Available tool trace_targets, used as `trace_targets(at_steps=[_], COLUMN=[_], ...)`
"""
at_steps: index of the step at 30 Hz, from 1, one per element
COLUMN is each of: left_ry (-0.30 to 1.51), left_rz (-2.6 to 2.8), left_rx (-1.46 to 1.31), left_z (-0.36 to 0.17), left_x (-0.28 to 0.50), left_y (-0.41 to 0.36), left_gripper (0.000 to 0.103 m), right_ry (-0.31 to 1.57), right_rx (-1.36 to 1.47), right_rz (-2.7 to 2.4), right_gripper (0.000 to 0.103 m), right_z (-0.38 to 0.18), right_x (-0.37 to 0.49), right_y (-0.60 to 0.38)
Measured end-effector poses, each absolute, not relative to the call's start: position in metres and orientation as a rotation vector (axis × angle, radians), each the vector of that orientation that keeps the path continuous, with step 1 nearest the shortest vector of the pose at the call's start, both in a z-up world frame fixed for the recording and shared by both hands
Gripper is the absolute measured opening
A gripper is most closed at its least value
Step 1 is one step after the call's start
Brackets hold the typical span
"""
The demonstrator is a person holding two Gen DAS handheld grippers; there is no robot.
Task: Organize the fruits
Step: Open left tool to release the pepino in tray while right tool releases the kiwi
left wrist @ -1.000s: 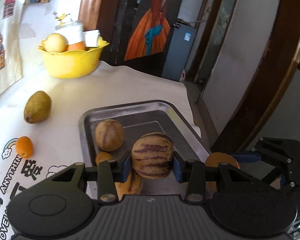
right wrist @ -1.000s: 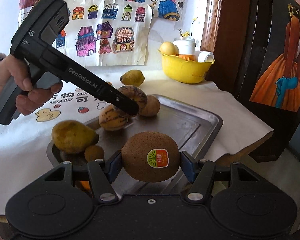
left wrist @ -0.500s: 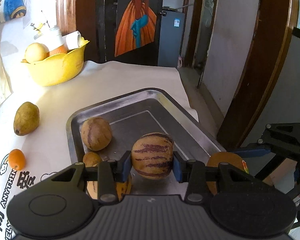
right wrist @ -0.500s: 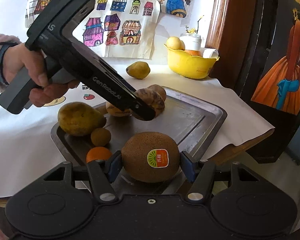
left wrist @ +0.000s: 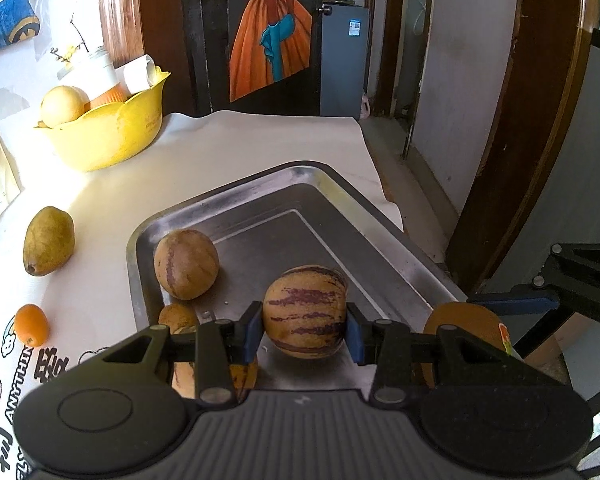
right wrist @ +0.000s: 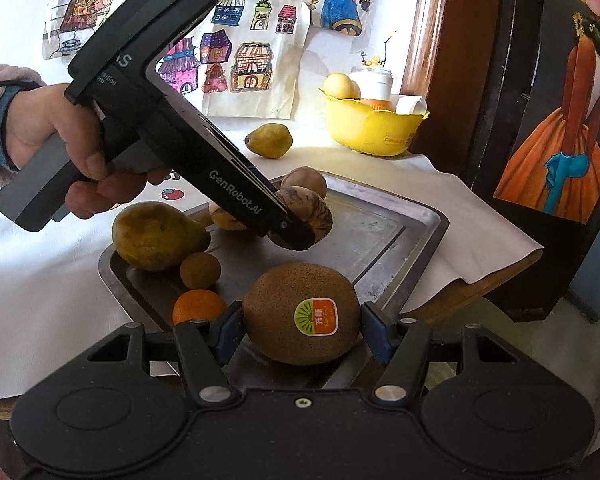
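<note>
Striped melon [left wrist: 305, 312] | left wrist: we are clamping it in the left gripper [left wrist: 304, 334] above the steel tray [left wrist: 340, 216] | right wrist: we are gripping a stickered kiwi [right wrist: 300, 314] in the right gripper [right wrist: 302, 332] over the tray's near edge, beside an orange [right wrist: 198, 306].

A striped melon-like fruit [left wrist: 305, 311] is clamped between the blue pads [left wrist: 253, 332] of the left gripper [left wrist: 305, 334], above the metal tray [left wrist: 364, 216]. A second striped fruit [left wrist: 186, 264] is seen lying in the tray's near-left corner, with a smaller brown fruit [left wrist: 178, 317] just beside it and another striped one partly hidden under the gripper. On the white tablecloth [left wrist: 240, 140], left of the tray, a pear [left wrist: 49, 240] and a small orange fruit [left wrist: 30, 325] are set apart. A yellow bowl [left wrist: 108, 132] holding fruit is placed farther back. At the right edge, a brown fruit [left wrist: 468, 322] is held by the right gripper [left wrist: 540, 300].
</note>
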State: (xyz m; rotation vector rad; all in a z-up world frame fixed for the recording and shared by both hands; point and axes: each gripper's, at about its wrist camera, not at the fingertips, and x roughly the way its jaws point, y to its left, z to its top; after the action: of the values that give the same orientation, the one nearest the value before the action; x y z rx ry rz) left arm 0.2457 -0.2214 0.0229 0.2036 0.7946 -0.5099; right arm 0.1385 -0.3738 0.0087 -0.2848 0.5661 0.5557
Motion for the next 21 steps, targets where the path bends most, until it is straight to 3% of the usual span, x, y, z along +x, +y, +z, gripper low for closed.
trace_targets(at_steps=[12,17,21], left_ry=[0.808,0.807,0.752], left_rz=[-0.501,-0.497,-0.497], left_rx=[0.141,0.101,0.088], left_z=[0.025,0.029,0.042], left_x=[0.249,0.249,0.240], left_y=[-0.217,-0.210,-0.204], left_gripper=[0.050,0.052,0.068], right_ry=[0.537,0.532,0.515], right_rx=[-0.324,-0.297,-0.269], right_rz=[0.492,0.459,0.430], right_gripper=[0.065,0.071,0.080], right_z=[0.003,0.005,0.009], right_x=[0.129,0.126,0.121], right_y=[-0.365,-0.367,-0.370])
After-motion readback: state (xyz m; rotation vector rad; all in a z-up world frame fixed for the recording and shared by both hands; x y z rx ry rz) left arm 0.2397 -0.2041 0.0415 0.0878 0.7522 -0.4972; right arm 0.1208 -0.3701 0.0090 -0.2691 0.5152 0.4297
